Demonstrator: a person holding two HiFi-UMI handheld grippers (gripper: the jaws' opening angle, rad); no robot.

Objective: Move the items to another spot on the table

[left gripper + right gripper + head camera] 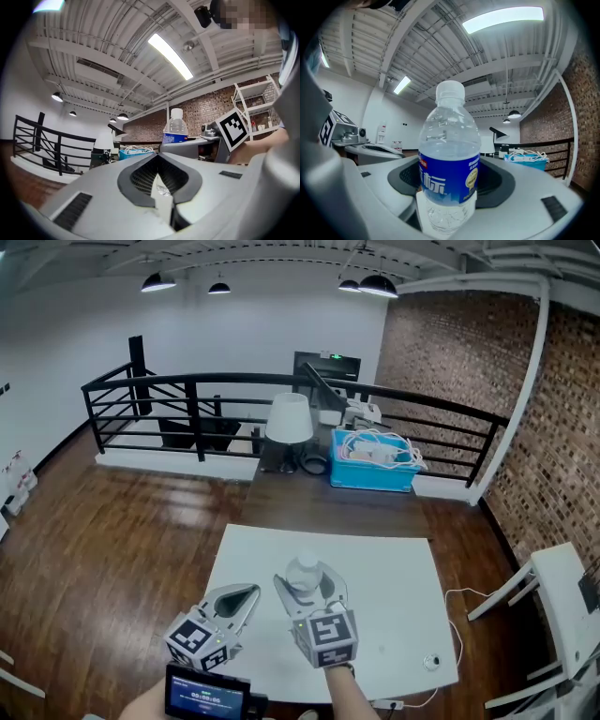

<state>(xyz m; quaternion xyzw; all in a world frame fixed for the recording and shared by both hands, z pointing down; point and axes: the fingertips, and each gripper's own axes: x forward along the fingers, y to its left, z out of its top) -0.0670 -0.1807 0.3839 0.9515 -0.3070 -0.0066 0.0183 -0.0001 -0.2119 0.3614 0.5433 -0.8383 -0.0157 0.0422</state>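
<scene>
A clear water bottle point(305, 575) with a white cap and blue label stands upright between the jaws of my right gripper point(307, 585), which is shut on its lower body point(449, 159) over the white table point(394, 596). In the right gripper view both grey jaws hug the bottle at the label. My left gripper point(246, 597) hovers just to the left, its jaws meeting at the tips. In the left gripper view I see a thin pale gap between its dark pads point(140, 176), and the bottle point(175, 131) beyond them to the right. I cannot tell if anything small sits in that gap.
A brown table behind the white one carries a white lamp point(289, 418) and a blue basket of cables point(373, 463). A black railing point(197, 390) runs behind it. A small object point(431, 662) lies near the table's right front corner. Another white table point(562, 592) stands at the right.
</scene>
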